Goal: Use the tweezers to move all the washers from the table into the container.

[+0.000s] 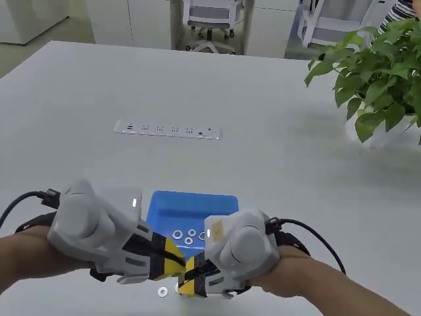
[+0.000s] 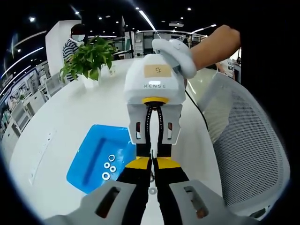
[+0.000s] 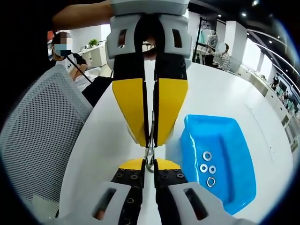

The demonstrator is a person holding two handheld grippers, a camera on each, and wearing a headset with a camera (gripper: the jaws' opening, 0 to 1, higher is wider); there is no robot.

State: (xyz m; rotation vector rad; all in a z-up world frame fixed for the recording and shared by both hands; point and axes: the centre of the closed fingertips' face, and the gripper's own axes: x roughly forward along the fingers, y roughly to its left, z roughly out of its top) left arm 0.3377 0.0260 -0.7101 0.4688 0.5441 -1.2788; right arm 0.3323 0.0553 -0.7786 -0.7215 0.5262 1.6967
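Since both hand-held grippers meet nose to nose low over the tabletop [image 1: 263, 164], everything that matters sits close around them. Blue container [image 1: 191, 205] is just beyond the jaw tips, open side up, with four washers [image 3: 206, 168] already lying flat in it. Left hand-held gripper [image 3: 150, 136] is pinched narrow on the tweezers [image 3: 150, 152], blades running lengthwise between its yellow pads. Right hand-held gripper [image 3: 149, 166] is also down to a slit around the tweezers' other end; can't tell if it's biting or just framing it. At least one loose washer [image 1: 162, 291] is on the tabletop right under the jaw tips, on the side away from the container. My read on handling: washers are thin, hard, light and slick, and they lie flush, so there's no edge to get under. Best hold is one tweezer tip through the hole and the other on the outer rim. Squeeze gently, because over-pinching will likely flick it away. Tweezers are springy and narrow; clamp them mid-blade on the flats so they don't twist between the pads.
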